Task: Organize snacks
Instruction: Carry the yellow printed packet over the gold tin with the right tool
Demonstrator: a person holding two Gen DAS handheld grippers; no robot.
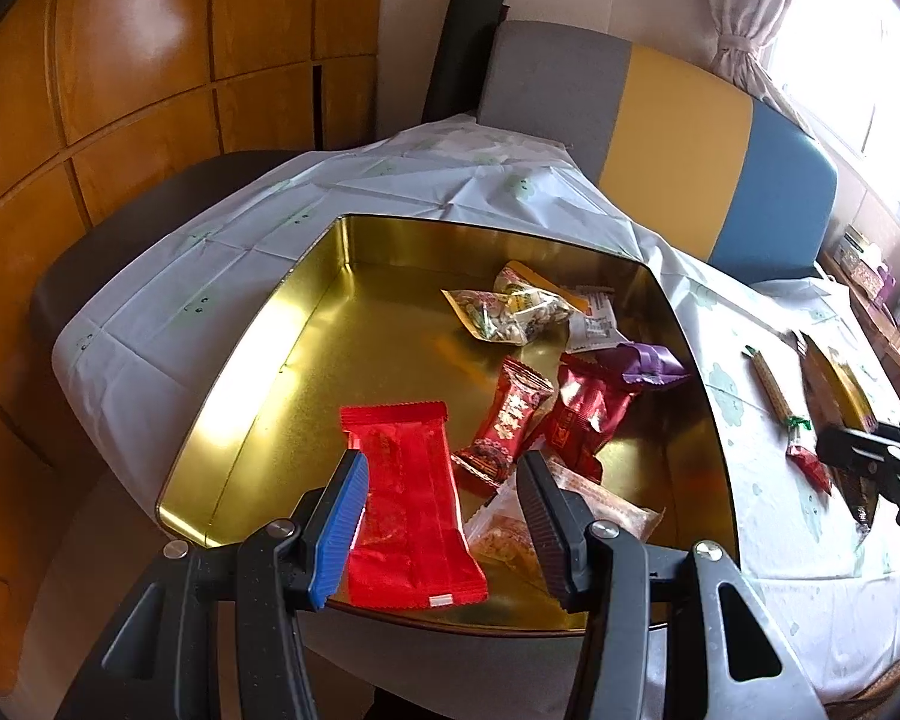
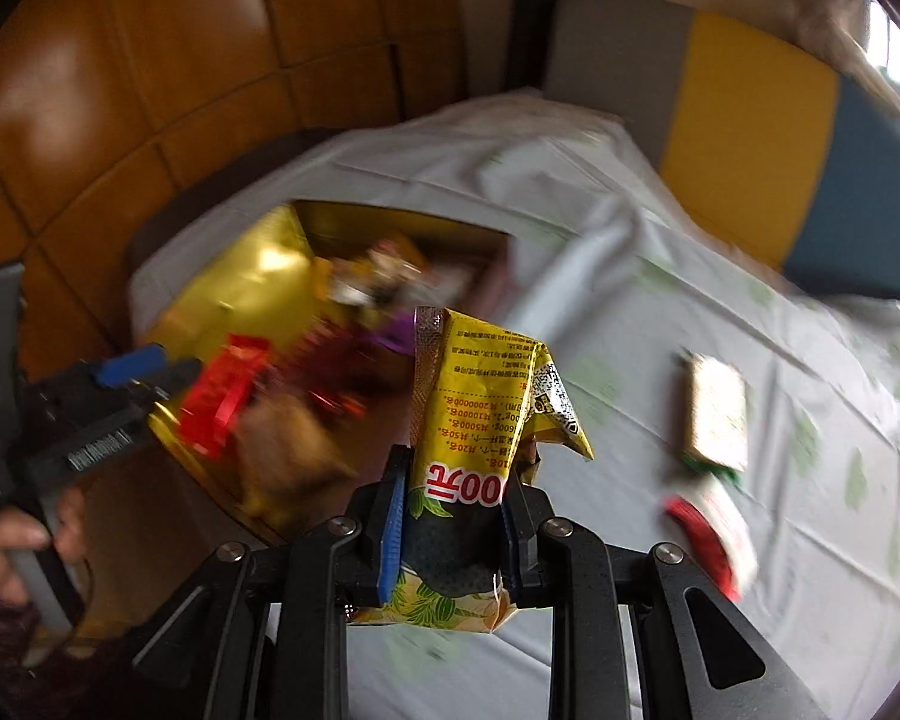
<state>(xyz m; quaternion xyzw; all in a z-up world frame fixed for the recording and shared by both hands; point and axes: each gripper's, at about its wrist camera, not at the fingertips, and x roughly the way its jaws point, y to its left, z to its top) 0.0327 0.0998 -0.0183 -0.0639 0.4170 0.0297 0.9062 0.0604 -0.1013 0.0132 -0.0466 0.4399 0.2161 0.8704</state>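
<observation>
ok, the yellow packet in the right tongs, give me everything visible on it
The yellow packet is a glossy, crinkled foil or plastic pouch with red and black print, a QR code on a folded-over corner, a ridged sealed edge at the far end, and a dark leaf-patterned section near the camera. The right tongs are shut on its lower part, pads pressing both sides. It stands roughly upright along the fingers, lifted clear of the white tablecloth, touching nothing else visible.

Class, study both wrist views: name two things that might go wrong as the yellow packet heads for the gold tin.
1. The right gripper pinches the yellow packet only at its lower end; the loose top may flop or slip.
2. The left gripper hangs open over the gold tin, above the red wrapper; the two grippers may collide.
</observation>
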